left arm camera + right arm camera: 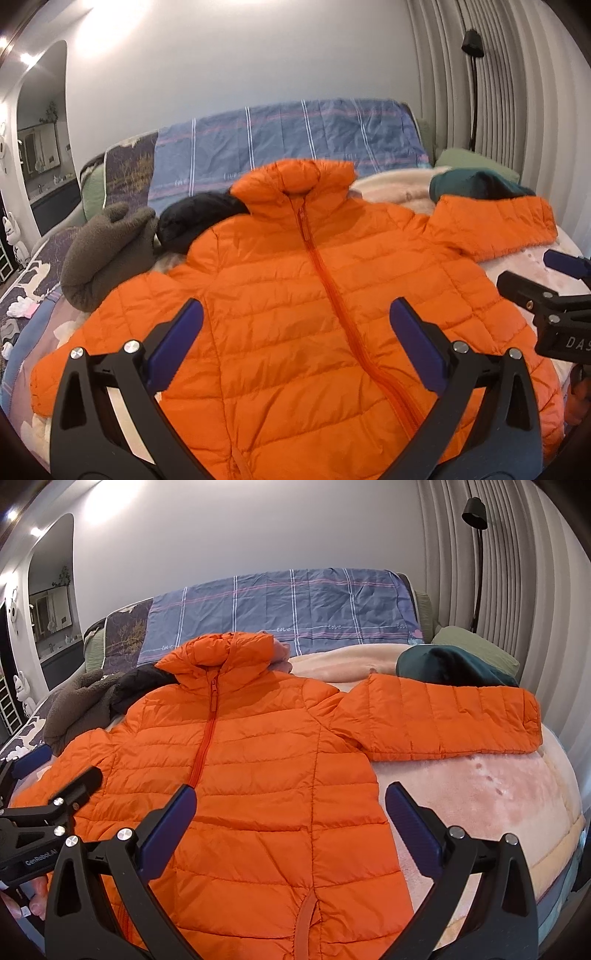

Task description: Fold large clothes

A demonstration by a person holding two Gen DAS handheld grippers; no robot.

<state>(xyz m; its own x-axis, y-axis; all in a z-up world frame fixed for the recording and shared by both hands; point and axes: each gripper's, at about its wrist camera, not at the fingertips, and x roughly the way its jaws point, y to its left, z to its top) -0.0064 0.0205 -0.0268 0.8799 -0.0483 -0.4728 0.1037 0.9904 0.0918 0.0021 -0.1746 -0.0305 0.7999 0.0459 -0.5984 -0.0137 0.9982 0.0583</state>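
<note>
An orange quilted puffer jacket lies front up on the bed, zipped, hood toward the headboard. Its right sleeve stretches out sideways over the pink blanket; the left sleeve angles down toward the bed's left edge. My left gripper hovers open above the jacket's chest, its blue pads wide apart with nothing between them. My right gripper is open too, over the jacket's lower right side. Each gripper also shows at the other view's edge: the right gripper and the left gripper.
A grey-brown fleece garment and a black garment lie left of the hood, a dark green one beyond the right sleeve. A blue plaid pillow leans on the headboard. A black floor lamp stands by the curtain.
</note>
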